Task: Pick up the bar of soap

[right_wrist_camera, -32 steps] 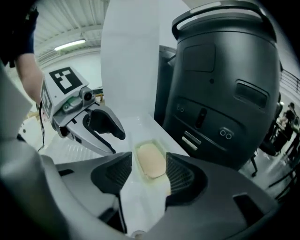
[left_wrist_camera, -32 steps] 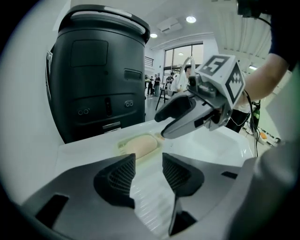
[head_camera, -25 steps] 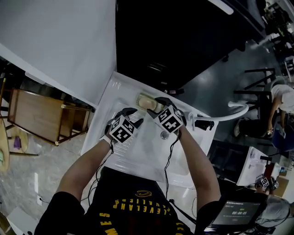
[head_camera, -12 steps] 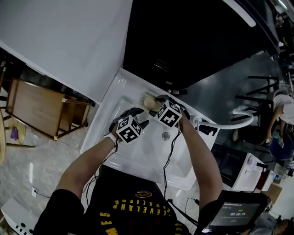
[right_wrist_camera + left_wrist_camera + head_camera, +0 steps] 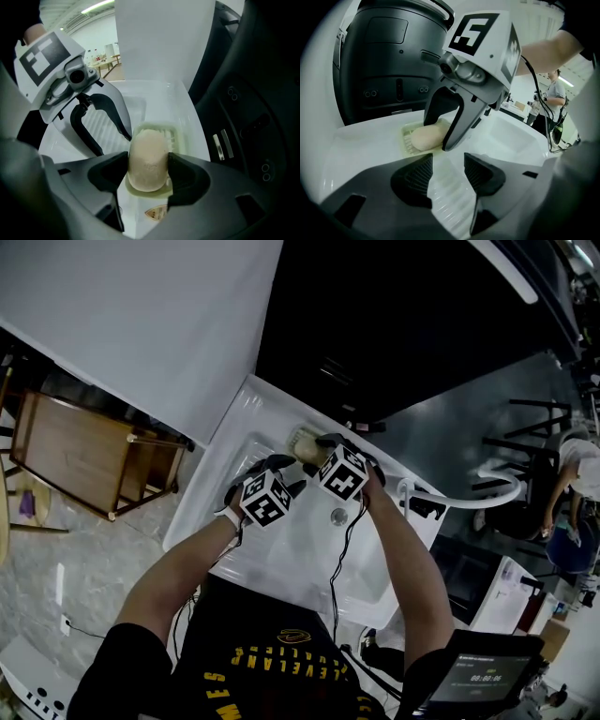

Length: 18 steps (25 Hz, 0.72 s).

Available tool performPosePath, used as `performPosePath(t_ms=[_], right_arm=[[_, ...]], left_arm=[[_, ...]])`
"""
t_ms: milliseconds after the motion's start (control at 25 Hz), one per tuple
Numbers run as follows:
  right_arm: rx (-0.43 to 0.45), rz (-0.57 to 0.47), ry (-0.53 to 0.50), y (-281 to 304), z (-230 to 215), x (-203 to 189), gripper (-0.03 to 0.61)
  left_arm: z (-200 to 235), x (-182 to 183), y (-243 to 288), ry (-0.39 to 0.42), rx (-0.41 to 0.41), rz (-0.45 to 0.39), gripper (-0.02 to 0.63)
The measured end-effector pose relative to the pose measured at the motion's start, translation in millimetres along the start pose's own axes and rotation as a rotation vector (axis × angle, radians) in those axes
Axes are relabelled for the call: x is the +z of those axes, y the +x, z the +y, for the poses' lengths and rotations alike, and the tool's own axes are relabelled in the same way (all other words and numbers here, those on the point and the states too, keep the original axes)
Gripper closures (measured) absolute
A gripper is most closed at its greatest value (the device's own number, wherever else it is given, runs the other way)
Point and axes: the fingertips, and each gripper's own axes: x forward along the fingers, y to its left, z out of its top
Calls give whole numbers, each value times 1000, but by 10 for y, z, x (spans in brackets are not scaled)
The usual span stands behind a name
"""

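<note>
The bar of soap [image 5: 147, 157] lay in its soap dish [image 5: 174, 132], on the back edge of the white sink [image 5: 232, 432]. There was one soap, one dish, one sink with one drain hole [image 5: 337, 516], and two grippers. The dish held only the soap.

The right gripper [image 5: 148, 174] pointed steeply down. Its jaws were spread wide, one on each side of the soap, with the pads right beside it. The soap rested flat in the dish. These jaws had just been opening.

The left gripper [image 5: 447, 172] was at 8 o'clock from the right one in the head view. Its jaws were spread apart too, over the ridged white shelf of the sink. In its own view, the soap and dish showed at 11 o'clock from its jaws.

The drain hole was at 6 o'clock from the right gripper's cube.

A second before, the right gripper was a little higher and less tipped. Now it had come down over the soap. The left gripper had stayed in its place.
</note>
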Motion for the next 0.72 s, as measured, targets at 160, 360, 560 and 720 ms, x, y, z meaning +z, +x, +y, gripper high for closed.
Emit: performPosePath(t_ms=[160, 360, 560, 720], right_arm=[[70, -34, 98, -17, 7, 15, 291], [130, -9, 124, -4, 0, -6, 296], [142, -18, 135, -28, -10, 42, 304], [97, -89, 147, -110, -38, 121, 307]], left_arm=[[-2, -9, -2, 2, -2, 3, 405], [-5, -32, 14, 4, -2, 7, 405], [18, -37, -7, -4, 4, 7, 405], [27, -40, -53, -14, 2, 4, 407]])
